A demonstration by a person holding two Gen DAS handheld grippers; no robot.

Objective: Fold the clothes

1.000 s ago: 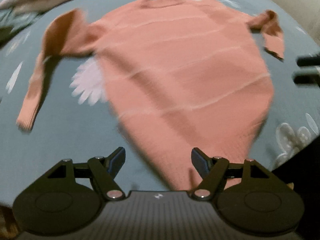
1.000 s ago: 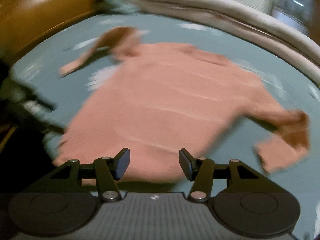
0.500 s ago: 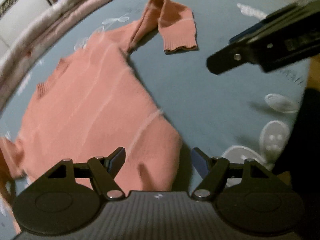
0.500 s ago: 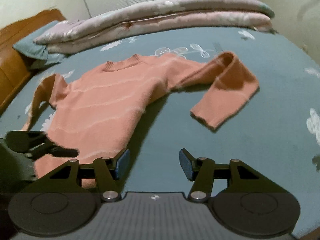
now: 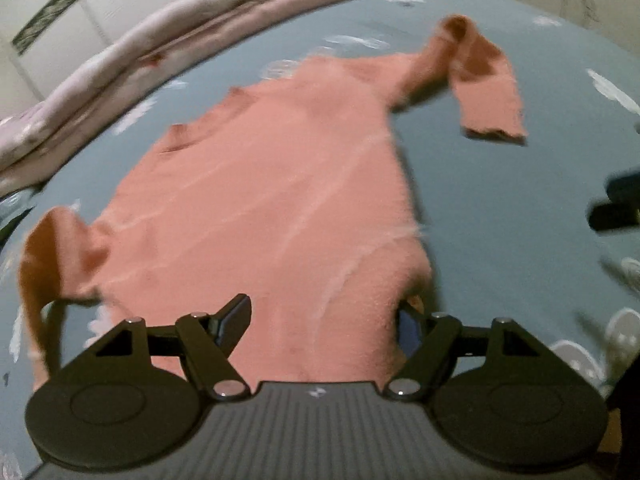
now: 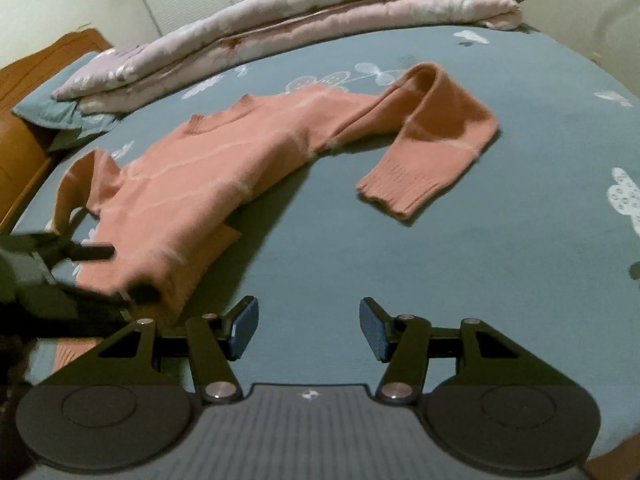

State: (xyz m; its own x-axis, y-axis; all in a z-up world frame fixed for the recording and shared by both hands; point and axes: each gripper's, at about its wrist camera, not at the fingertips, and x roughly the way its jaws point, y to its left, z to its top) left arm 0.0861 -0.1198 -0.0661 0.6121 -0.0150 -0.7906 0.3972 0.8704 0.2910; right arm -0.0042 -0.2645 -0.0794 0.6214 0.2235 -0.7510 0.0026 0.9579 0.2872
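I have one salmon-pink sweater (image 6: 192, 196) to deal with, lying flat on the blue-grey bedspread (image 6: 400, 280) with faint pale stripes across its body. It has two sleeves: in the right wrist view the right-hand sleeve (image 6: 432, 140) bends back on itself toward two o'clock of the body, its ribbed cuff lying on bare spread, and the other sleeve (image 6: 76, 184) is bunched at the nine o'clock side. The neckline points to twelve o'clock, toward the far edge of the bed. I am working two grippers. My left gripper (image 5: 324, 320) sits over the hem, its jaws well apart with sweater fabric between them; the right-hand finger's pad is partly hidden behind the fabric edge, and I see neither pad pressing, so I read it as open. From the right wrist view I can see its fingers (image 6: 92, 251) straddling the hem corner at eight o'clock. My right gripper (image 6: 308, 330) hangs over bare bedspread just beside that hem, jaws apart, nothing between them. Beyond the sweater, at twelve o'clock, lies one folded pink quilt (image 6: 320, 20) in two layers, one blue pillow (image 6: 52, 112) at ten o'clock, and one wooden headboard (image 6: 24, 92) behind it.
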